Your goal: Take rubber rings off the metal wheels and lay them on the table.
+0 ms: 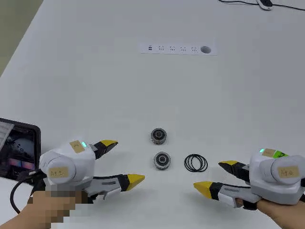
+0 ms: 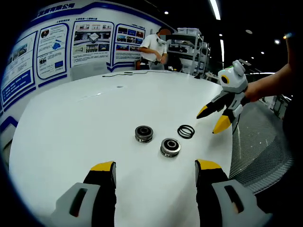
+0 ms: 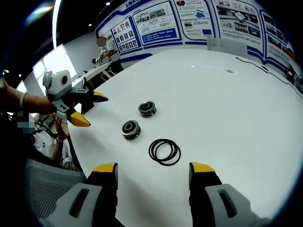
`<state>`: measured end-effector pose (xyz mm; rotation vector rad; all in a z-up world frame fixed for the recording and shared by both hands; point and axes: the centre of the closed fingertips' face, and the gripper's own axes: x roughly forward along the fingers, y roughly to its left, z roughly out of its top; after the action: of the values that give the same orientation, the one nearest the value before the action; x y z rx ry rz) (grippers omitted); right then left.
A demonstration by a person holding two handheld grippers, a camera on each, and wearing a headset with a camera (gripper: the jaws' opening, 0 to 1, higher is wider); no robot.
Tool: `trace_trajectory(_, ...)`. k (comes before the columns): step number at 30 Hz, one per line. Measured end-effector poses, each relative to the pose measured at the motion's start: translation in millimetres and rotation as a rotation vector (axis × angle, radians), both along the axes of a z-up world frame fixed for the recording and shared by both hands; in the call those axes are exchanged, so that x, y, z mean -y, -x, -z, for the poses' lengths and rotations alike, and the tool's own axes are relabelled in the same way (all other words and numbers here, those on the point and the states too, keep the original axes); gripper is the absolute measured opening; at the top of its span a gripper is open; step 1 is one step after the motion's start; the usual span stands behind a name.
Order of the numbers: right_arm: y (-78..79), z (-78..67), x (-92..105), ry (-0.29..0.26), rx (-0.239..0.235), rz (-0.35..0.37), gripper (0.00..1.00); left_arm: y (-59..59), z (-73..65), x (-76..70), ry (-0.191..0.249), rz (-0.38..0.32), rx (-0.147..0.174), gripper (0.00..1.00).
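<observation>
Two metal wheels lie flat on the white table: the far wheel [image 1: 158, 136] [image 2: 144, 133] [image 3: 147, 109] and the near wheel [image 1: 162, 160] [image 2: 170, 147] [image 3: 130, 129]. Right of the near wheel lie loose black rubber rings [image 1: 196, 163] [image 2: 186, 131] [image 3: 164, 151], overlapping in a small pile. My left gripper [image 1: 122, 161] [image 2: 155, 171] is open at the lower left, its yellow tips pointing at the wheels. My right gripper [image 1: 218, 175] [image 3: 154, 168] is open at the lower right, just short of the rings. Neither holds anything.
A white power strip [image 1: 177, 48] lies farther back on the table. A dark device with a cable [image 1: 16, 148] sits at the left edge. A cable and small object [image 1: 262, 4] lie at the far right corner. A person [image 2: 154, 47] stands beyond the table.
</observation>
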<state>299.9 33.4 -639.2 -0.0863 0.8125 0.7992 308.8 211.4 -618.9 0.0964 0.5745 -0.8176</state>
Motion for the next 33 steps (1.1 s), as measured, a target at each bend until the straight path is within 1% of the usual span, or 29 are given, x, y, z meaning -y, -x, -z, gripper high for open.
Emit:
trace_trajectory(3, 0.8, -1.5, -0.2, 0.007, 0.026, -0.011, 0.67, 5.4, -0.2, -3.3, 0.005, -0.018, -0.003, 0.71)
trace_trajectory(4, 1.1, -1.7, -0.4, 0.007, 0.028, -0.012, 0.67, 7.4, -0.6, -3.7, 0.010, -0.023, -0.004, 0.72)
trace_trajectory(6, 1.3, -4.1, -2.4, 0.004, 0.059, -0.024, 0.71, 12.1, -0.9, -4.4, 0.018, -0.029, -0.005, 0.73)
trace_trajectory(9, 3.9, -6.5, -6.3, 0.009, 0.088, -0.047, 0.78, 18.8, 0.1, -5.4, 0.017, -0.032, -0.006, 0.74)
trace_trajectory(11, 7.0, -7.1, -9.6, 0.020, 0.109, -0.080, 0.83, 23.3, -0.3, -5.9, 0.024, -0.034, -0.007, 0.75)
trace_trajectory(13, 7.8, -8.4, -12.3, 0.037, 0.144, -0.113, 0.85, 26.9, 0.3, -6.5, 0.023, -0.033, -0.007, 0.76)
trace_trajectory(15, 10.4, -8.6, -14.8, 0.044, 0.157, -0.130, 0.89, 30.3, -0.1, -6.3, 0.028, -0.034, -0.004, 0.77)
trace_trajectory(17, 12.2, -8.1, -16.9, 0.044, 0.156, -0.139, 0.90, 32.0, -0.8, -6.4, 0.028, -0.033, 0.002, 0.78)
trace_trajectory(21, 11.1, -9.0, -18.0, 0.036, 0.174, -0.129, 0.94, 33.8, -4.1, -6.1, 0.018, -0.025, 0.039, 0.83)
trace_trajectory(23, 8.1, -10.8, -17.5, 0.021, 0.190, -0.104, 0.99, 34.5, -5.4, -5.5, 0.020, -0.025, 0.053, 0.85)
trace_trajectory(25, 7.8, -11.9, -15.6, 0.006, 0.192, -0.087, 0.99, 35.6, -5.2, -5.1, 0.024, -0.025, 0.053, 0.87)
trace_trajectory(27, 8.3, -11.8, -13.1, -0.001, 0.191, -0.075, 0.99, 36.4, -5.8, -4.6, 0.022, -0.026, 0.064, 0.90)
trace_trajectory(30, 7.6, -14.3, -7.9, -0.009, 0.212, -0.054, 0.99, 35.7, -6.4, -6.2, 0.012, -0.038, 0.075, 0.96)
trace_trajectory(33, 10.7, -11.2, -4.7, -0.009, 0.189, -0.042, 0.99, 35.3, -5.7, -8.4, 0.014, -0.048, 0.070, 0.97)
